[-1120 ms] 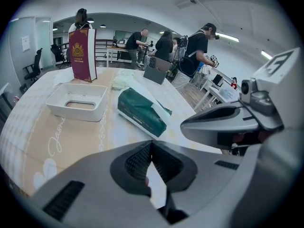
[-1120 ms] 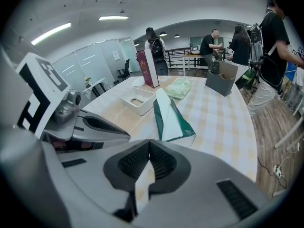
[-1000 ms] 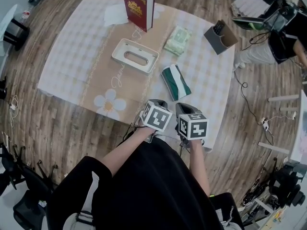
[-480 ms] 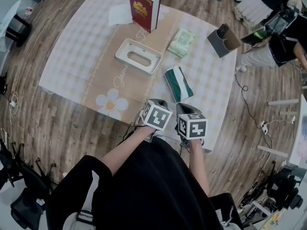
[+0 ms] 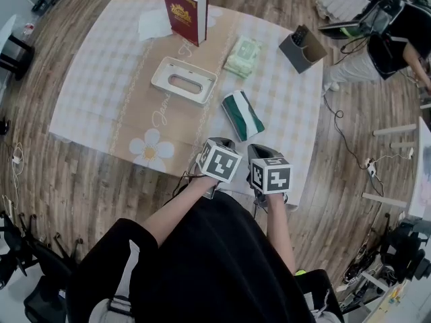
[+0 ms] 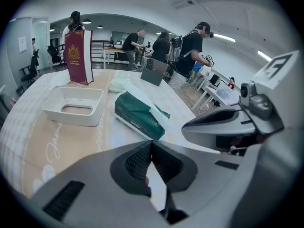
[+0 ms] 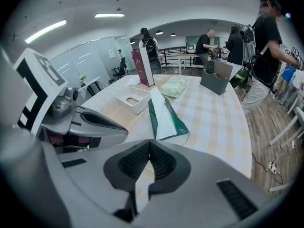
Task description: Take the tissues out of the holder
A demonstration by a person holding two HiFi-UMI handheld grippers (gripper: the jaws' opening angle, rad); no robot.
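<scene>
The left gripper (image 6: pixel 151 145) and the right gripper (image 7: pixel 149 145) hang side by side over the near edge of the checked, flower-printed tablecloth (image 5: pixel 101 79). Both have their jaws pressed together with nothing between them. Just beyond them, toward the right, a green-and-white soft tissue pack (image 5: pixel 244 115) lies on the cloth, outside the white rectangular plastic tissue holder (image 5: pixel 163 74). The holder sits just beside it, further off and to the left, and its oval opening looks empty, though the view is too small to be sure. Behind the holder stands an upright dark red book (image 5: pixel 180 12). A pale green wipes packet (image 5: pixel 242 56) lies far right of the holder.
</scene>
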